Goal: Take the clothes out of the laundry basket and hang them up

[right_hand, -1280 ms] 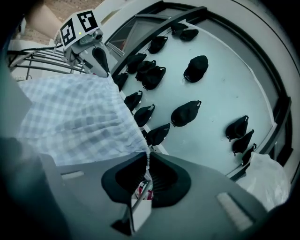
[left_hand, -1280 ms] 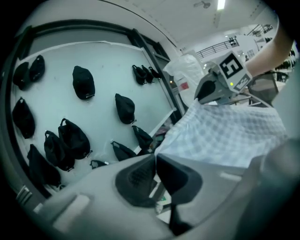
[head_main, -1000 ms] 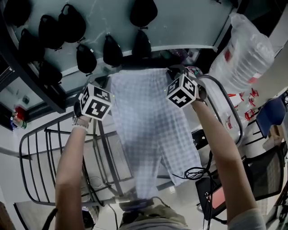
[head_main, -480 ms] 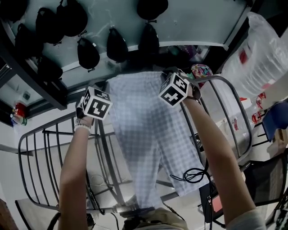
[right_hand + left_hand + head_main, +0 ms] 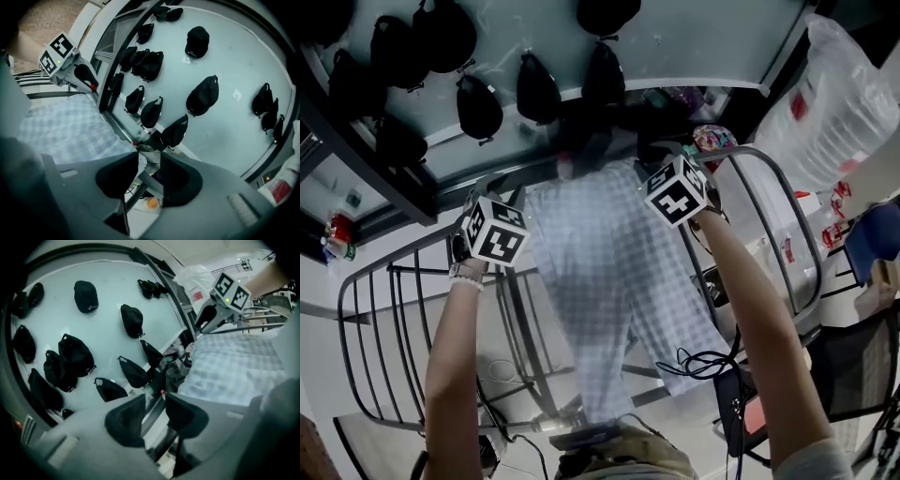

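**A:** Where is the garment at this moment?

**B:** The checked garment (image 5: 609, 281) is laid over the top bar of the drying rack (image 5: 528, 342). Its upper edge rests on the bar. The rest hangs down toward the person and becomes wider at the bottom.

**A:** And the two tools?

**B:** The left gripper (image 5: 154, 401) is at the left corner of the upper edge. The right gripper (image 5: 150, 159) is at the right corner. Both point forward and somewhat down, over the bar.

**A:** Do they hold the cloth?

**B:** No. The jaws of the left gripper have just been opening and now stand apart. In the gap I see only a bar of the rack and the floor below, and the cloth lies just beside its right jaw. The jaws of the right gripper have also just been opening and stand apart. A small bit of pale cloth shows at the tip of its left jaw, but the pads do not press on it.

**A:** What is behind the rack?

**B:** There is a pale wall (image 5: 108, 287) with many black caps (image 5: 75, 355) hanging on it. In the head view a big plastic bag (image 5: 844, 103) is at the upper right. Dark cables (image 5: 703, 361) lie near the lower hem of the garment.
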